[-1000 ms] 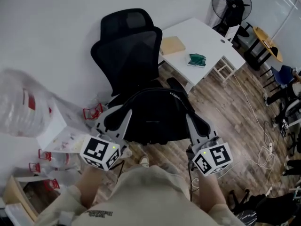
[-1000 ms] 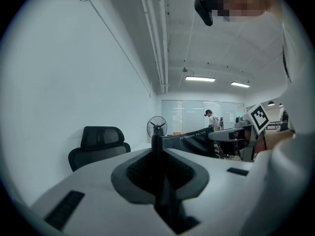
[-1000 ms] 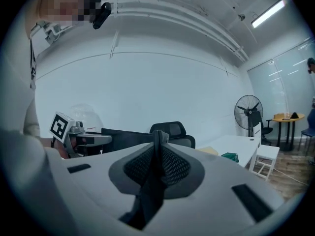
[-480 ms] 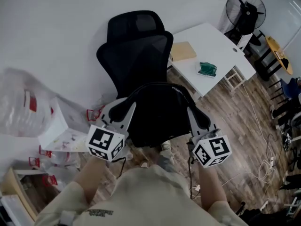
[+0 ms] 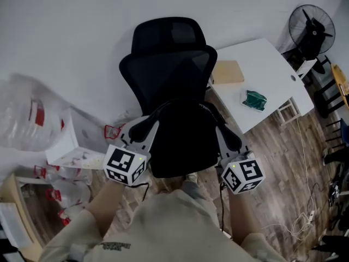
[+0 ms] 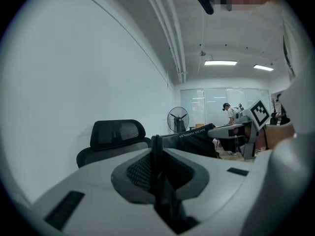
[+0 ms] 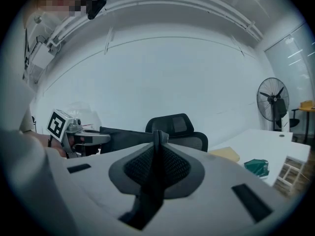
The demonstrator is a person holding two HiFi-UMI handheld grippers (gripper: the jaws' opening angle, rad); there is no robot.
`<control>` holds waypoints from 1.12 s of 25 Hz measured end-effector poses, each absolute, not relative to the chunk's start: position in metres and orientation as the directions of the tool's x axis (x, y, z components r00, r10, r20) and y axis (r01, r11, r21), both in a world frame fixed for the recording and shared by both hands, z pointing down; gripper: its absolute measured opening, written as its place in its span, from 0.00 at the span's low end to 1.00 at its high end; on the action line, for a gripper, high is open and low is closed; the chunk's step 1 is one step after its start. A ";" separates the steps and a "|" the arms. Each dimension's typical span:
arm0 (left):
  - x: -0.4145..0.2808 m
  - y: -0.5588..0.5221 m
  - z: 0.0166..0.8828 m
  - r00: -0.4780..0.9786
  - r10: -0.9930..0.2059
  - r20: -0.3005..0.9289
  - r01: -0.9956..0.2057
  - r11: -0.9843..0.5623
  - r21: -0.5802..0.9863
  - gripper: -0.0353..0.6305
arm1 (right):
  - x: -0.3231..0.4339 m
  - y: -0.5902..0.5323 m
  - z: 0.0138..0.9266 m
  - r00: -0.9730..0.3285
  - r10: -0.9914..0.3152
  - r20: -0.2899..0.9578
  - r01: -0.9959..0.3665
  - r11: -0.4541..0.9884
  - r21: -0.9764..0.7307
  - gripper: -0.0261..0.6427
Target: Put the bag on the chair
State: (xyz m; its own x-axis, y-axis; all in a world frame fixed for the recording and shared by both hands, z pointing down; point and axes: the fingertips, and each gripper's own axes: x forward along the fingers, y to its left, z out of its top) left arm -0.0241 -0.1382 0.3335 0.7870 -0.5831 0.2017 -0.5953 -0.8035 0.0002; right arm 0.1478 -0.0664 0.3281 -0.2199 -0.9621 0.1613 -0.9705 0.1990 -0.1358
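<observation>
The black bag (image 5: 182, 138) hides the seat of the chair (image 5: 163, 64). The tips of the left tongs (image 5: 143, 127) and right tongs (image 5: 228, 138) are lost against its dark edge. The green thing (image 5: 254, 100) on the counter (image 5: 272, 64) is too small to tell. The clear sack (image 5: 27, 119) is cut off at the left.

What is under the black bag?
The chair is there, but only its back and headrest show, behind the bag. The bag covers the seat, so I cannot tell if it touches the seat yet.
</observation>
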 end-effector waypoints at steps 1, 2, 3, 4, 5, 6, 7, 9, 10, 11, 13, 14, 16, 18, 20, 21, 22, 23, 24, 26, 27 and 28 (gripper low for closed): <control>-0.020 -0.144 0.336 0.776 -0.595 0.209 -0.608 -0.794 -0.003 0.15 | 0.153 -0.075 0.331 -0.236 -0.958 0.165 -0.967 0.214 -0.142 0.13; -0.016 -0.149 0.339 0.764 -0.607 0.218 -0.621 -0.784 -0.005 0.15 | 0.158 -0.083 0.334 -0.254 -0.952 0.169 -0.962 0.230 -0.148 0.13; -0.013 -0.155 0.342 0.752 -0.619 0.226 -0.635 -0.773 -0.007 0.15 | 0.162 -0.092 0.337 -0.273 -0.947 0.172 -0.957 0.247 -0.154 0.13; -0.009 -0.160 0.345 0.739 -0.632 0.235 -0.648 -0.761 -0.009 0.15 | 0.167 -0.100 0.340 -0.290 -0.941 0.175 -0.951 0.264 -0.159 0.13; -0.005 -0.165 0.347 0.726 -0.644 0.243 -0.662 -0.750 -0.010 0.15 | 0.171 -0.108 0.342 -0.307 -0.935 0.178 -0.946 0.280 -0.164 0.13; -0.002 -0.169 0.349 0.713 -0.655 0.250 -0.674 -0.738 -0.011 0.15 | 0.176 -0.115 0.344 -0.323 -0.929 0.181 -0.941 0.295 -0.167 0.13; 0.002 -0.173 0.351 0.701 -0.666 0.257 -0.687 -0.727 -0.012 0.15 | 0.180 -0.123 0.346 -0.338 -0.923 0.184 -0.936 0.309 -0.171 0.12; 0.008 -0.181 0.354 0.675 -0.687 0.270 -0.711 -0.703 -0.012 0.15 | 0.188 -0.136 0.350 -0.367 -0.911 0.189 -0.925 0.336 -0.178 0.13; 0.010 -0.186 0.356 0.661 -0.698 0.276 -0.724 -0.690 -0.012 0.15 | 0.192 -0.143 0.351 -0.382 -0.904 0.191 -0.919 0.350 -0.181 0.13; 0.013 -0.190 0.358 0.645 -0.710 0.282 -0.737 -0.675 -0.012 0.15 | 0.195 -0.150 0.353 -0.396 -0.898 0.192 -0.913 0.364 -0.183 0.13; 0.016 -0.198 0.363 0.616 -0.731 0.295 -0.763 -0.647 -0.010 0.15 | 0.200 -0.163 0.356 -0.425 -0.884 0.195 -0.901 0.392 -0.187 0.13; 0.018 -0.201 0.366 0.603 -0.739 0.300 -0.774 -0.634 -0.007 0.15 | 0.203 -0.169 0.359 -0.438 -0.877 0.196 -0.895 0.405 -0.190 0.13; 0.023 -0.206 0.371 0.580 -0.753 0.310 -0.791 -0.612 -0.007 0.15 | 0.209 -0.179 0.365 -0.464 -0.863 0.199 -0.882 0.428 -0.197 0.13; 0.026 -0.212 0.377 0.560 -0.764 0.320 -0.804 -0.594 -0.012 0.15 | 0.213 -0.190 0.371 -0.487 -0.850 0.200 -0.870 0.452 -0.198 0.13; 0.026 -0.221 0.384 0.539 -0.773 0.336 -0.817 -0.577 -0.017 0.15 | 0.213 -0.202 0.378 -0.512 -0.836 0.199 -0.857 0.480 -0.187 0.13; 0.025 -0.225 0.388 0.529 -0.776 0.345 -0.822 -0.569 -0.018 0.15 | 0.213 -0.209 0.382 -0.523 -0.828 0.202 -0.851 0.493 -0.181 0.13; 0.023 -0.228 0.392 0.520 -0.778 0.353 -0.827 -0.562 -0.020 0.15 | 0.211 -0.214 0.386 -0.532 -0.821 0.207 -0.846 0.505 -0.174 0.13; 0.021 -0.231 0.395 0.512 -0.779 0.361 -0.831 -0.556 -0.023 0.15 | 0.210 -0.218 0.391 -0.540 -0.814 0.213 -0.841 0.514 -0.169 0.13; 0.020 -0.233 0.399 0.506 -0.780 0.369 -0.833 -0.552 -0.026 0.15 | 0.209 -0.222 0.394 -0.546 -0.809 0.219 -0.838 0.520 -0.166 0.13; 0.018 -0.237 0.406 0.497 -0.779 0.382 -0.835 -0.549 -0.033 0.15 | 0.208 -0.227 0.402 -0.550 -0.803 0.228 -0.835 0.525 -0.166 0.13; 0.018 -0.240 0.408 0.495 -0.780 0.383 -0.835 -0.548 -0.038 0.15 | 0.208 -0.230 0.405 -0.550 -0.803 0.230 -0.835 0.523 -0.170 0.13; 0.018 -0.242 0.411 0.493 -0.783 0.380 -0.835 -0.548 -0.046 0.15 | 0.208 -0.232 0.408 -0.550 -0.803 0.230 -0.835 0.521 -0.176 0.13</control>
State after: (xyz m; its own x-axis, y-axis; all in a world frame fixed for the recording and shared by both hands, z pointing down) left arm 0.0176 -0.2417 0.4109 0.4932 -0.7828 0.3795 -0.8350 -0.5483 -0.0457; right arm 0.2076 -0.2319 0.4077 -0.5499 -0.8029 0.2303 -0.8350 0.5215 -0.1756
